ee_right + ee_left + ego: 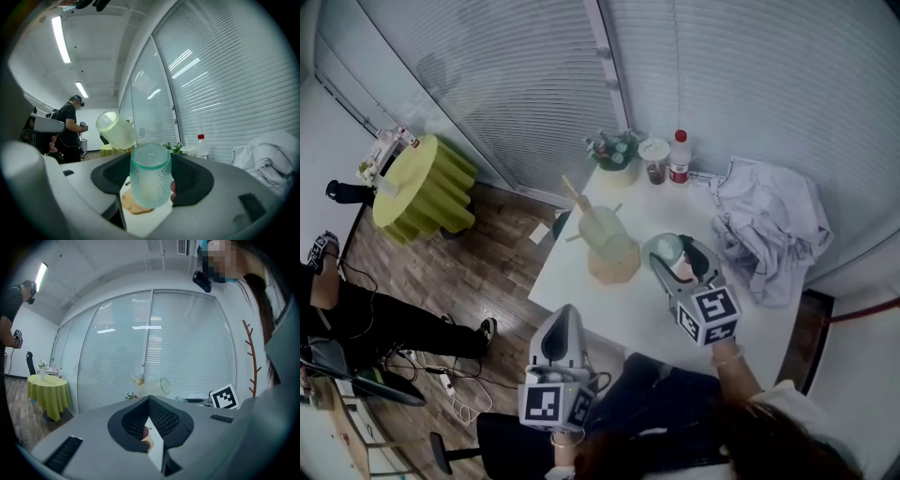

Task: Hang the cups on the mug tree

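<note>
Sitting low off the near edge of the table [623, 314], the left gripper [562, 328] is out of the work zone. Its jaws are together with nothing in them. Reads as parked so the right side gets free run at the tree.

The tree [614, 270] is mid-table. A yellow cup [602, 232] is already on it, slid mouth-first over a slanted peg and sitting tilted. At least one peg [572, 192] sticks out bare on the left.

Just right of the tree base, the right gripper [677, 262] has the green cup [664, 249]. Its jaws are spread to cup width and press on opposite sides of the wall at about mid-height. The cup is roughly upright, mouth up. Can't tell if its bottom is clear of the table.

My read is that the side grip leaves the mouth free, so the cup can be tipped over and slid onto a peg like the yellow one. That tip-over isn't done yet.

A plant [614, 150], bottle [680, 157] and cloth [769, 225] sit at the back and right, clear of the tree.
</note>
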